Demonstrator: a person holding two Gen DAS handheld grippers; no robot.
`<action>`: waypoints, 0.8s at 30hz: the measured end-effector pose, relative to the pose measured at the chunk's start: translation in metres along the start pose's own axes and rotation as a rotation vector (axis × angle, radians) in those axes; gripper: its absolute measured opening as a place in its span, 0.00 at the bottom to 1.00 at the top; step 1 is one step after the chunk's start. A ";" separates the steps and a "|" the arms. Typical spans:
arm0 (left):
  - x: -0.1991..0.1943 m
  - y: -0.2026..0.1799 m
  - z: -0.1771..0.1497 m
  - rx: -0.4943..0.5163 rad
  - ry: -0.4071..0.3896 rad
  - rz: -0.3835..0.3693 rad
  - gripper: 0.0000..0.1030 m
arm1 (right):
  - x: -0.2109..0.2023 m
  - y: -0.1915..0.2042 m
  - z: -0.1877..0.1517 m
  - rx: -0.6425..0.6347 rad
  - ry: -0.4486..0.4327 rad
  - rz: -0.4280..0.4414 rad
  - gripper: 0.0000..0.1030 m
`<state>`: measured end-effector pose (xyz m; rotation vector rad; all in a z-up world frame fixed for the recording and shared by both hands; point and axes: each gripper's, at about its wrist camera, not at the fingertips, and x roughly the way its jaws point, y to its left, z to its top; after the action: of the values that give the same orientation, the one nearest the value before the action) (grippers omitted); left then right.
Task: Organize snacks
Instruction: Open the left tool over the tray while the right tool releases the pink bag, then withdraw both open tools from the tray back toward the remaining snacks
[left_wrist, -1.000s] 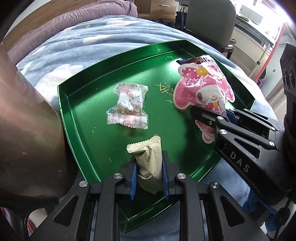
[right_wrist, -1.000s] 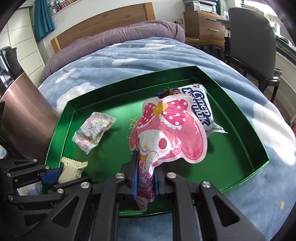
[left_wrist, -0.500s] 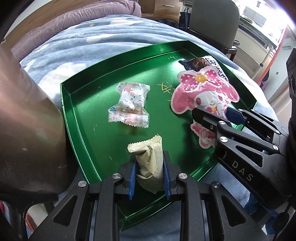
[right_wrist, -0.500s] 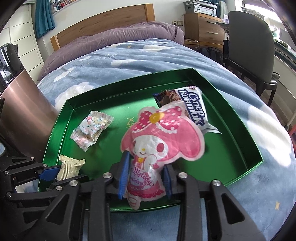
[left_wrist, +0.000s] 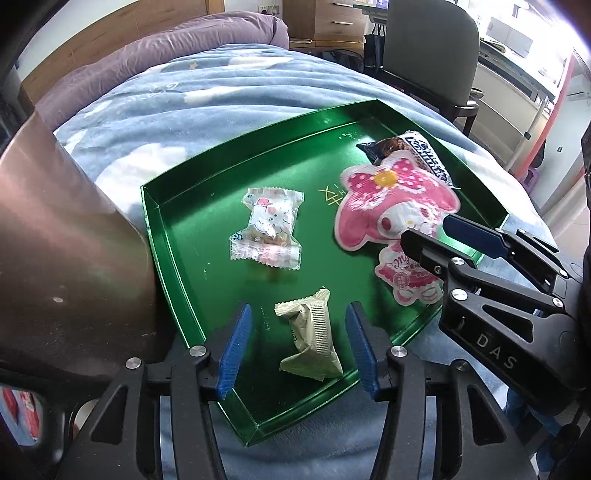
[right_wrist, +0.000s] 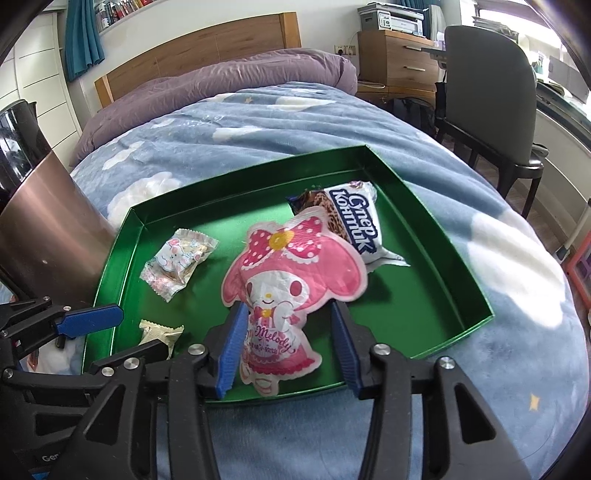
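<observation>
snacks: beige wafer packet (left_wrist: 310, 338) and pink character pouch (right_wrist: 291, 280) released, both my claws gaping; withdrawing carelessly may snag either.

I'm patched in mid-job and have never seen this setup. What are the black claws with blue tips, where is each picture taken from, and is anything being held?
No robot here: a person carries two handheld grippers, each with a camera looking along its fingers. The left gripper has just been opening; the beige snack packet lies loose between its fingers. The right gripper has just been opening too, around the pink bunny-shaped packet, so nothing is held. All lies in a green tray on a blue bedspread, with a clear candy packet and a white wafer packet.
</observation>
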<state>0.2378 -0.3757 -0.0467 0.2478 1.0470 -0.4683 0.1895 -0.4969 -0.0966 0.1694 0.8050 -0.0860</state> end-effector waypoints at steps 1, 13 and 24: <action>-0.001 0.000 0.000 0.002 -0.002 0.002 0.46 | -0.003 0.000 0.000 -0.003 -0.003 -0.002 0.43; -0.031 -0.008 -0.002 0.014 -0.046 -0.012 0.50 | -0.035 -0.001 0.005 -0.008 -0.037 -0.025 0.47; -0.069 -0.011 -0.027 0.020 -0.064 -0.050 0.50 | -0.069 0.007 -0.010 -0.021 -0.032 -0.030 0.47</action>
<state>0.1825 -0.3569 0.0005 0.2234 0.9882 -0.5292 0.1353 -0.4877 -0.0530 0.1355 0.7761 -0.1084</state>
